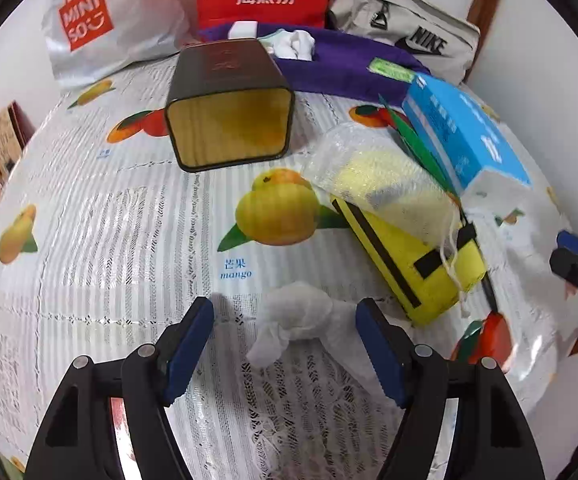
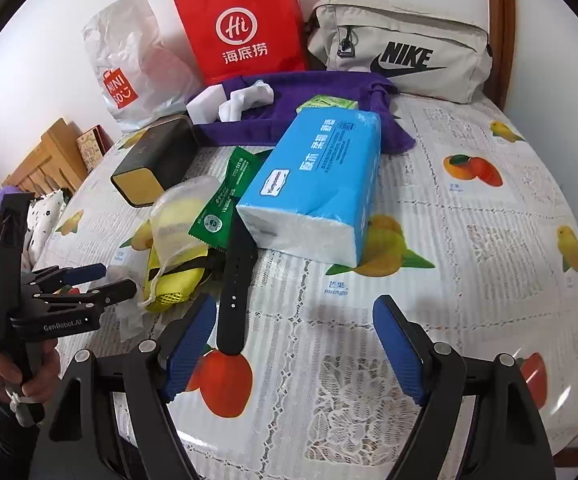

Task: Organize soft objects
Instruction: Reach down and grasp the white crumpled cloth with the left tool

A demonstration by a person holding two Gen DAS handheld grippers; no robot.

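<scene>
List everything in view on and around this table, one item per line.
Tin: one, dark with gold end, lying left of centre.
Tissue pack: one, blue, centre.
Mesh pouch: one, white, on the yellow bag.
Yellow bag: one, beside the tissue pack.
Green sachet: one, under the tissue pack's edge.
Watch strap: one, black, front.
White cloth: one, between the left fingers, untouched.
Purple cloth: one, rear.
Red bag: one, rear.
Miniso bag: one, white, rear left.
Nike bag: one, beige, rear right.
Left gripper: open.
Right gripper: open, empty.
</scene>
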